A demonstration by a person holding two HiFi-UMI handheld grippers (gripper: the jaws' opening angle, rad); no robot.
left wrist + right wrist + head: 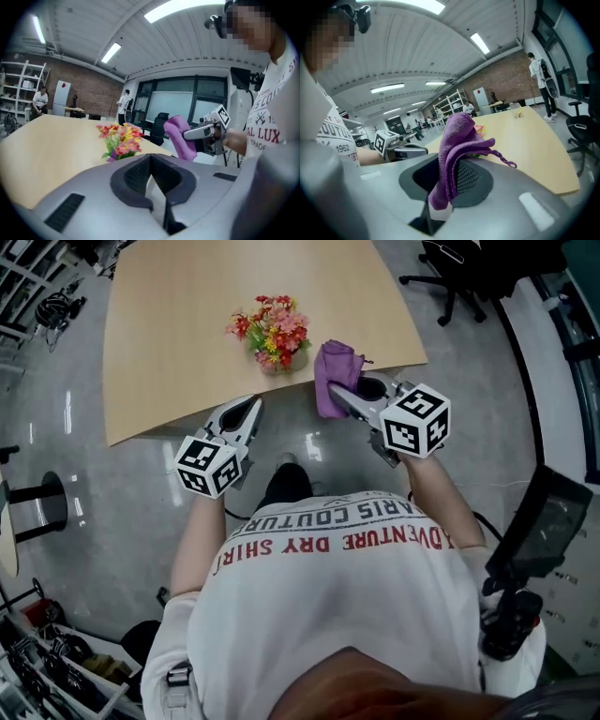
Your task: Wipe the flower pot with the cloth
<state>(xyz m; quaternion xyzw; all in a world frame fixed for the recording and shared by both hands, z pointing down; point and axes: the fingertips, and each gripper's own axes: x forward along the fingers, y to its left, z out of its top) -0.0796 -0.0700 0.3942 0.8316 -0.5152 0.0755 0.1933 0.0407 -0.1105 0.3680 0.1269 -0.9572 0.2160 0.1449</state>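
Two grippers hang by the near edge of the table [159, 343] in the head view. The pot [279, 362] stands close to that edge, under its flowers [272, 326]. The right gripper [339, 396] holds the cloth [335, 371] just beside the pot. The left gripper [253, 408] is near the pot but not touching it.

In the left gripper view, its jaws are pressed together with nothing between them.

In the right gripper view, the jaws pinch the cloth, which flops over them.

To wipe well, I think the left gripper should open and steady the pot. Then the loose fold can rub the pot's side, low and soft, so that nothing tips.
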